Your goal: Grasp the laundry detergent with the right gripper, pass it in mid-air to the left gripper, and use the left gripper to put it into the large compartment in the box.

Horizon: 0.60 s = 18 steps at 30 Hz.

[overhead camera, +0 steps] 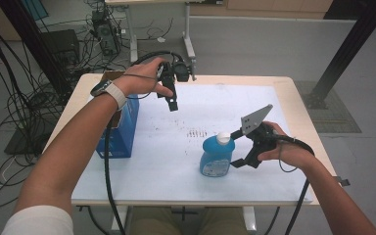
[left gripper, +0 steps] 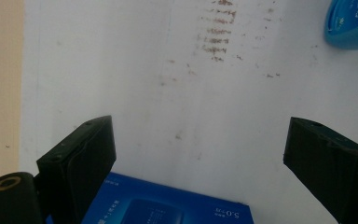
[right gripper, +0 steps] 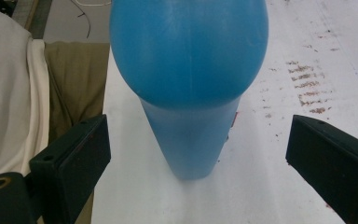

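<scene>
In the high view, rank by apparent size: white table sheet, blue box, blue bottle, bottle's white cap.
1. White table sheet
2. Blue box, partly hidden by the forearm
3. Blue bottle
4. White cap

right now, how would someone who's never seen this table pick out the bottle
Start at the white sheet covering the table, then look to its near right part, just ahead of the right gripper, whose open jaws flank it without touching. The bottle stands upright there: translucent blue with a white cap, rounded, unlike the square-edged dark blue box at the left edge.
</scene>
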Available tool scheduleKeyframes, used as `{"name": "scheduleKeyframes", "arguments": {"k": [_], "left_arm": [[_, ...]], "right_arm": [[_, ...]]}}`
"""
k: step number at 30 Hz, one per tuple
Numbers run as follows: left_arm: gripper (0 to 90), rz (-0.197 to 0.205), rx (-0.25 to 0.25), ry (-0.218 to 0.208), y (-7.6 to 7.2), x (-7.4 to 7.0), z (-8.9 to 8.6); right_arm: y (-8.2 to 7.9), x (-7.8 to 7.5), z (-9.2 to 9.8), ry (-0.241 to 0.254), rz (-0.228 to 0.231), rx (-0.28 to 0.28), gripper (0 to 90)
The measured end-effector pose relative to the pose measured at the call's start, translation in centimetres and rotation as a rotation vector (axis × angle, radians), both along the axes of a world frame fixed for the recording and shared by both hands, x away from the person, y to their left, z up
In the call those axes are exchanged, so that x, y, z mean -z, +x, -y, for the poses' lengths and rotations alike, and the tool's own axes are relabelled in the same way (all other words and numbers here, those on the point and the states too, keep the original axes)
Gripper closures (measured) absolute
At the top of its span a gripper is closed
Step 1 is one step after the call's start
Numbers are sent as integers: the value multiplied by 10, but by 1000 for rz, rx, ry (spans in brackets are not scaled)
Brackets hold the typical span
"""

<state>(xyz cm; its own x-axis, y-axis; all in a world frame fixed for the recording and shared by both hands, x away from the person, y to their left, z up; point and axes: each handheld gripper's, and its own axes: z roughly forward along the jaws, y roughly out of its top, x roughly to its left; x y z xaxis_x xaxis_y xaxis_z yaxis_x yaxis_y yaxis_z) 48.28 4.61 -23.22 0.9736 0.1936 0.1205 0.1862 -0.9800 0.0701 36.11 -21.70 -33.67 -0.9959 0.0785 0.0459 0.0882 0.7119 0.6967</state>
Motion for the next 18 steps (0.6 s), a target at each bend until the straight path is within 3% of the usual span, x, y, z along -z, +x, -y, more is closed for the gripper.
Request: {"name": "scheduleKeyframes", "arguments": {"k": [18], "left_arm": [[96,-2,-5,-1,0,1,0]], "right_arm": [[0,7,-5,17,10,-6,60]]}}
